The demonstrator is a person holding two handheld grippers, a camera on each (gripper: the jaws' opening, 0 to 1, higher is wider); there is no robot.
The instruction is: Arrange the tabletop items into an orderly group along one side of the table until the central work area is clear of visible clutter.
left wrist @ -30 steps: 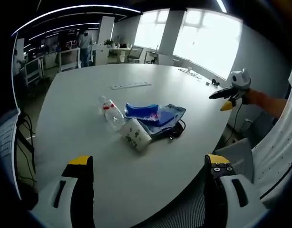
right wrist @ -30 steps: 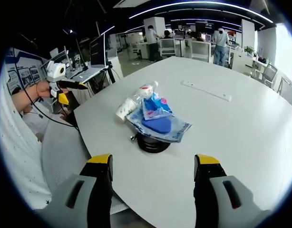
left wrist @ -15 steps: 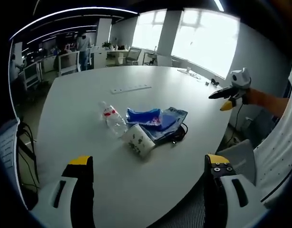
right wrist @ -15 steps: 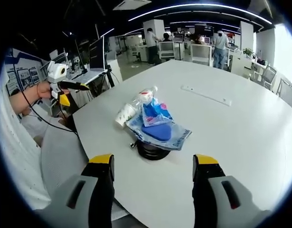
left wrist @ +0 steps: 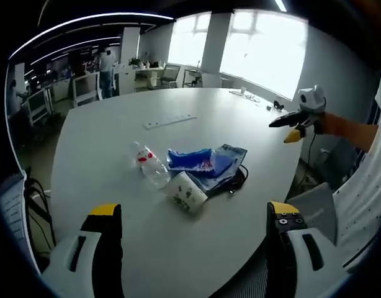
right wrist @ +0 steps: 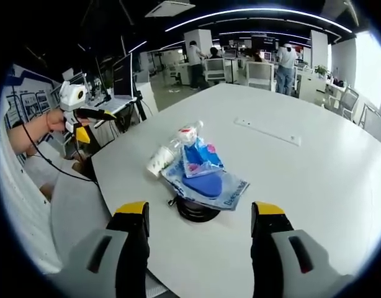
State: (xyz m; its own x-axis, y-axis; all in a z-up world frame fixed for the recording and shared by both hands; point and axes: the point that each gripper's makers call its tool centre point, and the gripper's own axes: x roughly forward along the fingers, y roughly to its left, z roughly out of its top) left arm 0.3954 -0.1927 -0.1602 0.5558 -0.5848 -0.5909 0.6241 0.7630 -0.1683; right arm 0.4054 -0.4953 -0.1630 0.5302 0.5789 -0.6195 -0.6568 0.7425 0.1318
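- The left gripper (left wrist: 192, 217) hangs above the near edge of the white table (left wrist: 116, 124), jaws wide apart with nothing between them.
- The right gripper (right wrist: 200, 214) hangs over the table's near edge in its own view, jaws likewise wide and empty.
- The clutter sits in one small cluster near the table's near side, well apart from both grippers.
- In the left gripper view, a clear bottle (left wrist: 150, 166) with a red label lies on its side at the cluster's left.
- A paper cup (left wrist: 187, 192) lies tipped over, just beside the bottle and nearest the camera.
- A blue bag (left wrist: 192, 160) rests on a flat blue packet (left wrist: 226, 160), right of the bottle.
- A black cable (left wrist: 239, 179) pokes out from under the packet on the right.
- In the right gripper view, the cable (right wrist: 193, 210) is a coil at the near side of the cluster, partly under the packet (right wrist: 228, 192).
- A white power strip (left wrist: 170, 120) lies farther off on the table, well apart from the cluster.
- The right gripper also shows at the far right of the left gripper view, held in a hand; its jaws look nearly together from that angle, so that view does not settle it.
- The left gripper likewise appears at the left of the right gripper view, held off the table's edge.
- People (right wrist: 285, 61) stand among desks in the far office.
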